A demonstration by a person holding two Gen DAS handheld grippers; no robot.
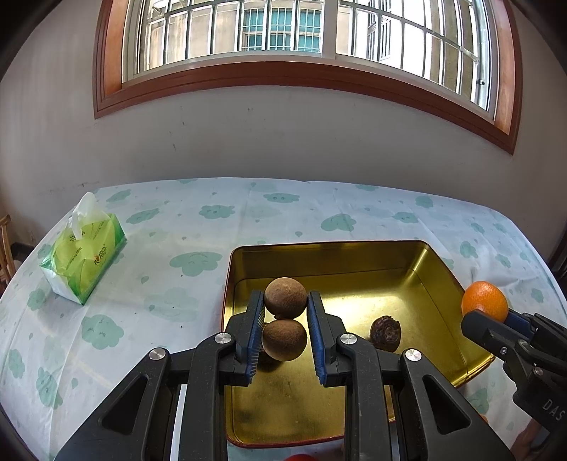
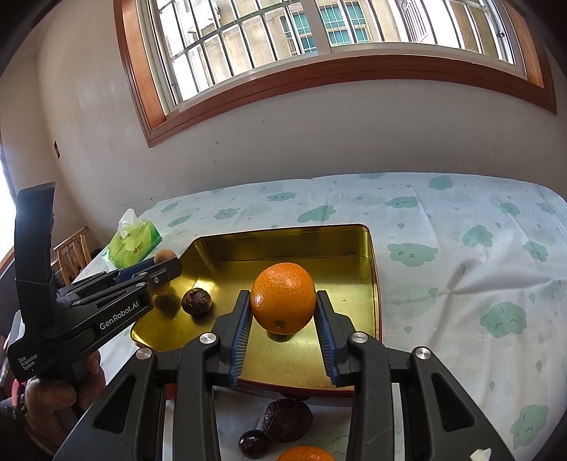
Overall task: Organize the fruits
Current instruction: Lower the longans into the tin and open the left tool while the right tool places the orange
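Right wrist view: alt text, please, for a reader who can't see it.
The right gripper holds an orange over a gold tin tray on a cloud-print tablecloth. A dark wrinkled fruit lies inside; the left gripper enters from the left.

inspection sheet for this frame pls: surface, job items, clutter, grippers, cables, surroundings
Surface: table under a cloud-print cloth.
Job's things: gold tin tray holding one dark wrinkled fruit; two brown round fruits between the left fingers; orange in the right; more dark fruits outside the tray's near edge.
Clutter: green tissue pack.
Grippers: left gripper and right gripper both closed on fruit above the tray.
Cables: nothing seen.
Surroundings: wall, barred window.
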